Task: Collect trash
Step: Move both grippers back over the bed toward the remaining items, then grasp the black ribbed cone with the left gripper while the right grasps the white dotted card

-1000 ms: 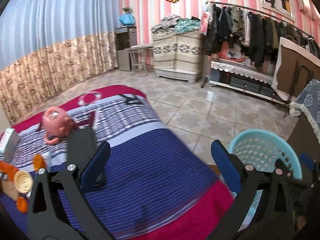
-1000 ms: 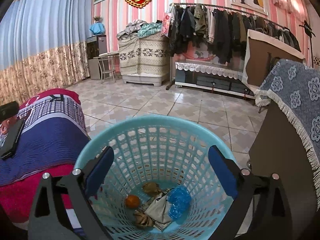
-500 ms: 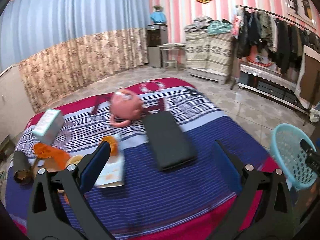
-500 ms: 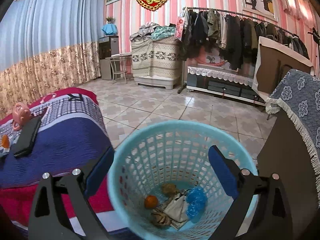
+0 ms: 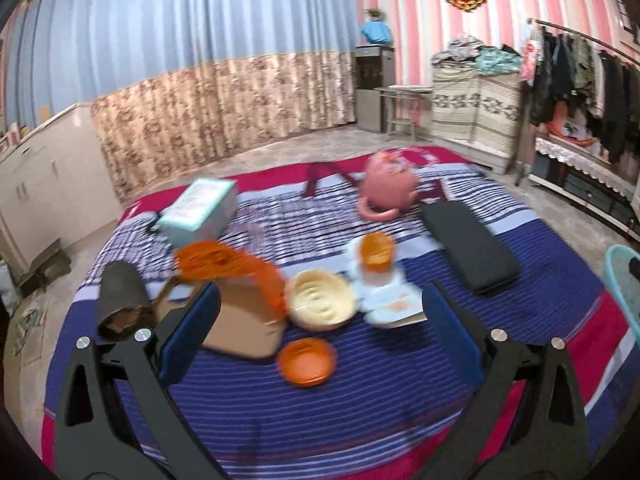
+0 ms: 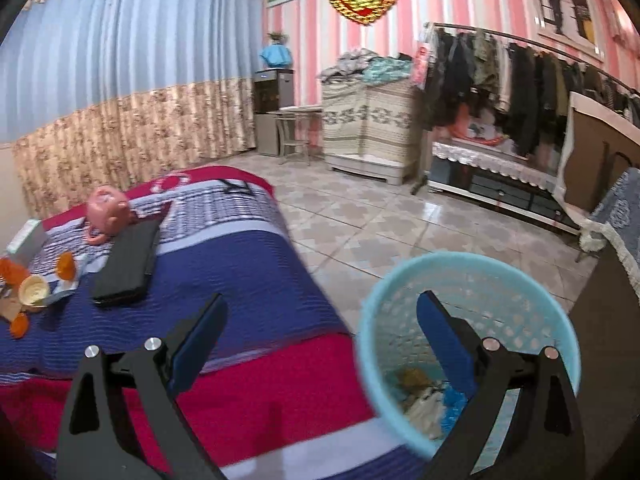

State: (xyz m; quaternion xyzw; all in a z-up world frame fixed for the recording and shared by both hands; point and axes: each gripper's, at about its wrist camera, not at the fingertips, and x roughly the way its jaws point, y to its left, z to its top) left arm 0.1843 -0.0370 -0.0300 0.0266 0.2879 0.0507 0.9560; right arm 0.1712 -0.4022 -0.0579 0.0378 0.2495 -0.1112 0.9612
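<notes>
My left gripper (image 5: 320, 336) is open and empty above the striped cloth (image 5: 360, 400). Between its fingers lie an orange lid (image 5: 307, 362), a cream bowl (image 5: 322, 299), a brown card (image 5: 244, 328) and a white paper (image 5: 386, 300) bearing an orange cup (image 5: 375, 251). An orange bag (image 5: 224, 262) and a dark tube (image 5: 120, 300) lie to the left. My right gripper (image 6: 322, 344) is open and empty, its right finger over the light blue basket (image 6: 376, 344), which holds crumpled trash (image 6: 428, 404). The basket's rim (image 5: 618, 276) shows at the right edge.
A pink pot (image 5: 388, 188), a black flat case (image 5: 468, 248) and a teal box (image 5: 200, 208) lie farther back on the cloth. Tiled floor (image 6: 360, 220) stretches beyond, with a clothes rack (image 6: 520, 92) and a covered cabinet (image 6: 368, 128) at the wall.
My left gripper has swung left, from the basket side to the cluster of trash on the cloth. My right gripper has shifted left, so the basket now sits under its right finger.
</notes>
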